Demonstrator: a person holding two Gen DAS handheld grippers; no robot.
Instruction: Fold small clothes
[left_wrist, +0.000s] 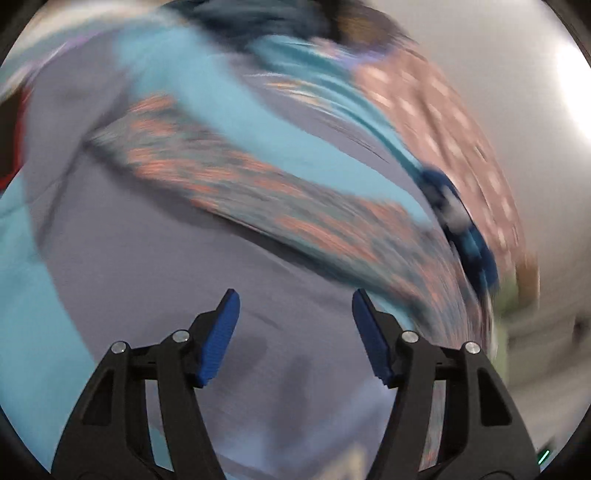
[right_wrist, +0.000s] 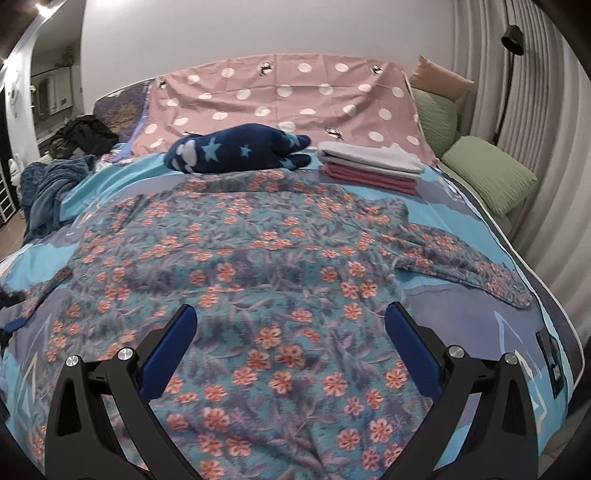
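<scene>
On the bed, a flowery top lies spread out flat. It is teal with lots of orange flowers. One long sleeve sticks out to the right side. The bed sheet under it is light blue and purple.

The right gripper hangs just over the near part of the flowery top. Its two blue fingers are spread wide, and nothing is between them.

Behind the top, a dark blue fluffy thing with stars and a white cloud lies on the bed. Just beside it, on the right, is a neat stack of folded clothes, white on top and red below. A pink cloth with white dots is behind them. Green pillows sit by the right edge.

The left wrist view is very blurry. The left gripper has its fingers spread apart and holds nothing. It is over the purple sheet, and a strip of the flowery top runs across ahead of it.
</scene>
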